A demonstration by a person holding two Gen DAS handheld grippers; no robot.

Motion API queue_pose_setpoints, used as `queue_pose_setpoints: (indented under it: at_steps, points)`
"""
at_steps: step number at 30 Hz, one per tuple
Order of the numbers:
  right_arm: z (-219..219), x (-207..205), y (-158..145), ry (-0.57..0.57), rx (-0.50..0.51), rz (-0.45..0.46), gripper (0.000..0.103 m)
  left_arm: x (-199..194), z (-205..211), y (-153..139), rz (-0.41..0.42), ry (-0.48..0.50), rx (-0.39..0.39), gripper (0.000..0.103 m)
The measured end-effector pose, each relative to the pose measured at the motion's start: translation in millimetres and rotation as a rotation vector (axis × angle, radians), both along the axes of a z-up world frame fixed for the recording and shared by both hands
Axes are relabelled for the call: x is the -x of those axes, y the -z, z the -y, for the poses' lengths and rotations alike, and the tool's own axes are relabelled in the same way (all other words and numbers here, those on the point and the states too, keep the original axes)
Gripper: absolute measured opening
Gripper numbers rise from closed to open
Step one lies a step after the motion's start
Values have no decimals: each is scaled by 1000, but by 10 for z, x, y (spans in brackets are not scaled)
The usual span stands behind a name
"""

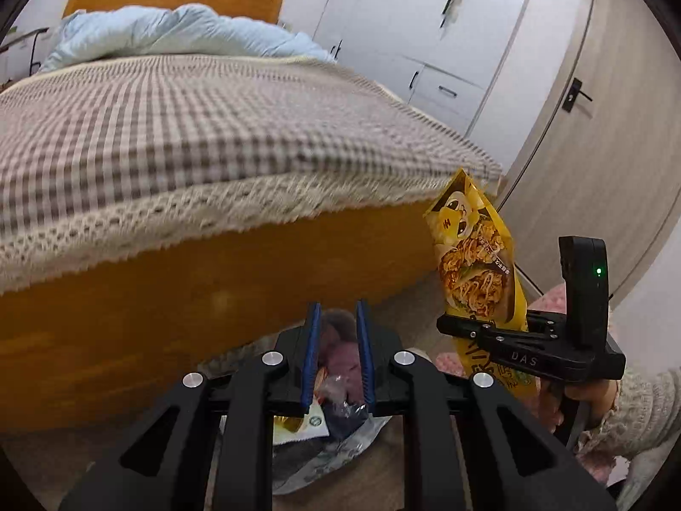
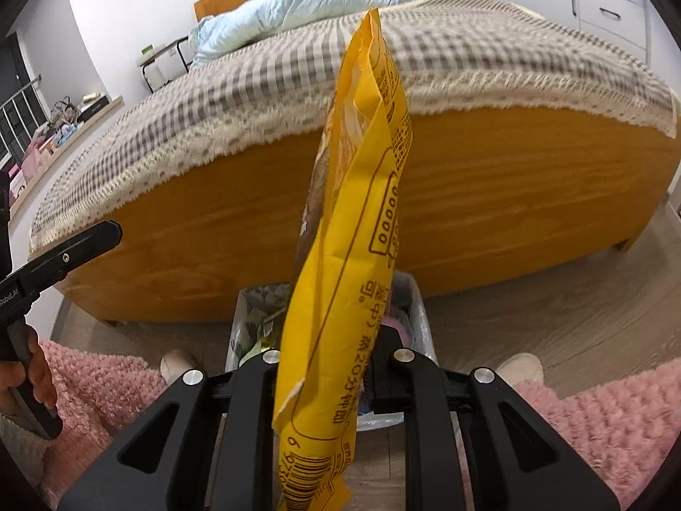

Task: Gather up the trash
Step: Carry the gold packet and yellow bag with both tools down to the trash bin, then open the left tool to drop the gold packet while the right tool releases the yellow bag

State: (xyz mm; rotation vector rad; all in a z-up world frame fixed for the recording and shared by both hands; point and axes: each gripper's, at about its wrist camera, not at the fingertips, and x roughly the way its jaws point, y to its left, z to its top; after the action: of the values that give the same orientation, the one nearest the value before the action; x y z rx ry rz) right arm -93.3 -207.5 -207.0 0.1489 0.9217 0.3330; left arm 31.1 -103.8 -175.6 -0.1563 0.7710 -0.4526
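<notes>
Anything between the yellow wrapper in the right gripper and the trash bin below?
Nothing visible. The yellow wrapper, clamped in the right gripper, hangs over the open trash bin at the bed's foot; only earlier trash lies inside.

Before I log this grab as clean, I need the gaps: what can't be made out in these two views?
- Right wrist view: the right gripper's jaws, hidden behind the yellow wrapper.
- Both views: the trash bin's contents, blocked by the wrapper and the left gripper.
- Left wrist view: whether the left jaws pinch anything; the clutter between them is unclear.
- Bedspread pattern, motion-blurred.

checked bedspread [image 1: 170, 127], blue duvet [image 1: 170, 30], white wardrobe [image 1: 404, 21]
</notes>
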Motion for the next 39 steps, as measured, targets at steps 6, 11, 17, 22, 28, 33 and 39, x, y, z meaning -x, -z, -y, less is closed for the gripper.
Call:
queue_pose_setpoints:
  at_steps: [6, 11, 17, 22, 28, 33, 39]
  points:
    - [-124, -129, 262, -36, -33, -108, 17, -80, -29, 165, -58, -11, -10, 14]
    - [-275, -230, 470, -85, -18, -168, 17, -161, 4, 346, -131, -13, -27, 14]
    - [-337, -340, 603, -97, -20, -217, 17, -241, 55, 509, -192, -8, -59, 14]
    - [-368, -382, 675, -97, -32, -237, 17, -286, 73, 609, -242, -5, -52, 14]
    - [-407, -508, 870, -120, -80, -318, 18, -316, 27, 644, -281, -41, -55, 56]
    - [-495, -613, 1094, -137, -66, -382, 18, -321, -16, 679, -300, -66, -66, 74]
    - [-534, -698, 1363, -123, -87, -473, 18, -374, -60, 836, -382, -102, -90, 82]
